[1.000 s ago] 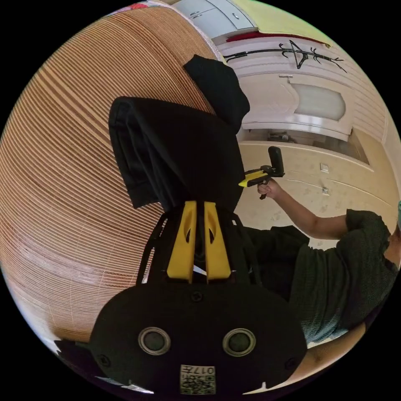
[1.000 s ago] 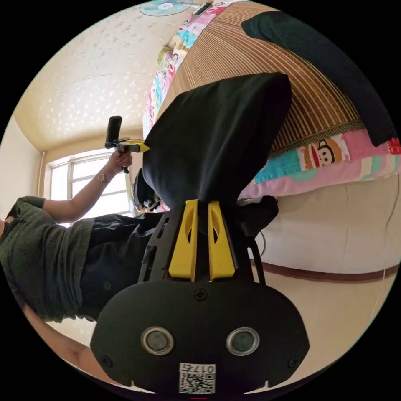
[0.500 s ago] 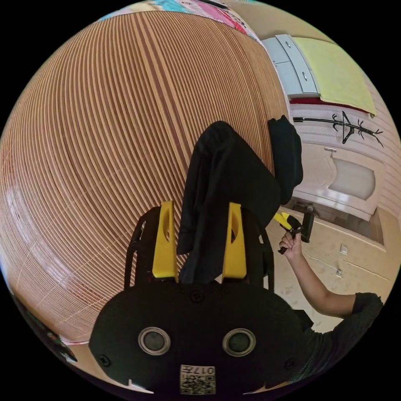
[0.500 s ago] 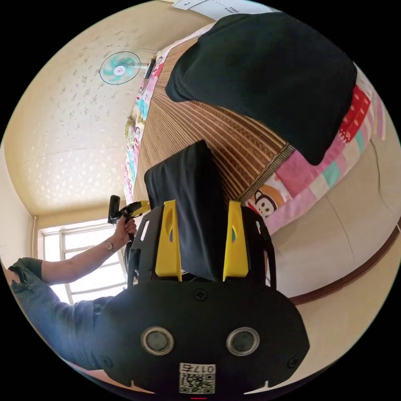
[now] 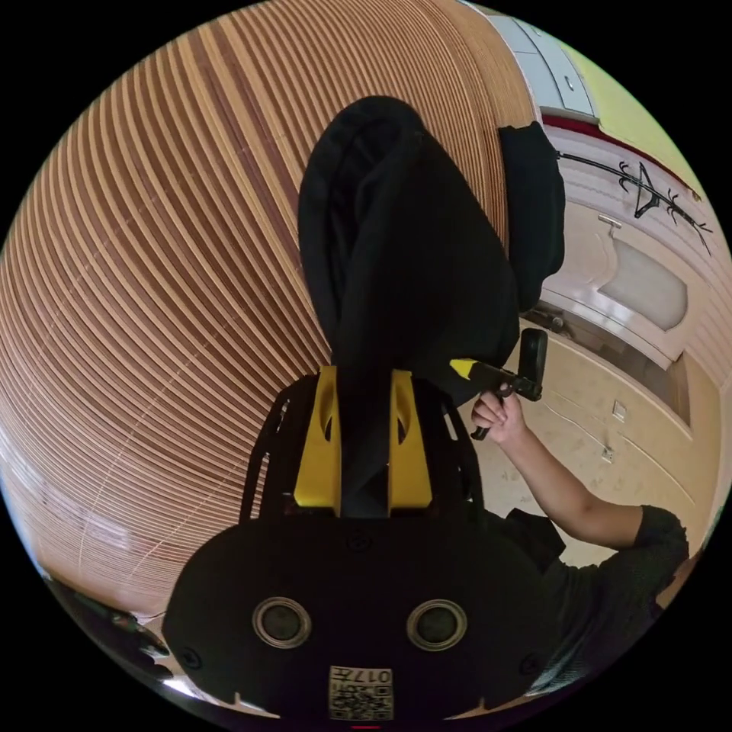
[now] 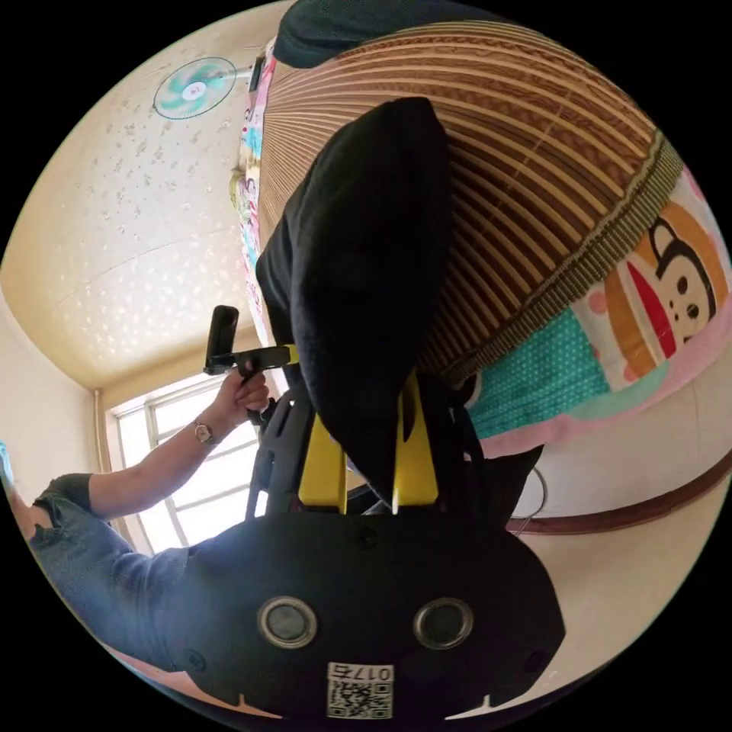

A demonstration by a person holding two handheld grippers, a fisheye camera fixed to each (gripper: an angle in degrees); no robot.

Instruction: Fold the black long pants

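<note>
**Black pants held up over a bamboo-matted bed**

In the left gripper view, the left gripper [image 5: 364, 396] has its two yellow jaws pressed together on a bunched fold of the black long pants [image 5: 396, 252], which rise in a thick dark roll above the striped brown bamboo mat [image 5: 152, 252] covering the bed. The same view takes in the right gripper [image 5: 467, 370], held in a person's hand [image 5: 496, 412] at the far edge of the cloth, its yellow tip meeting the fabric. A second black garment [image 5: 534, 213] lies at the mat's edge, before a white door [image 5: 633, 290].

In the right gripper view, the right gripper [image 6: 368, 457] is clamped on another part of the pants [image 6: 366, 267], its yellow jaws closed against the cloth that hangs between them. This side shows the pink and teal cartoon-print bedsheet [image 6: 648, 305] under the mat [image 6: 534, 191], a teal fan [image 6: 194, 88] and a bright window [image 6: 191, 465]. The left gripper [image 6: 282, 357] appears here too, gripped by the person's other hand [image 6: 244, 393], which wears a wristwatch [image 6: 202, 433].
</note>
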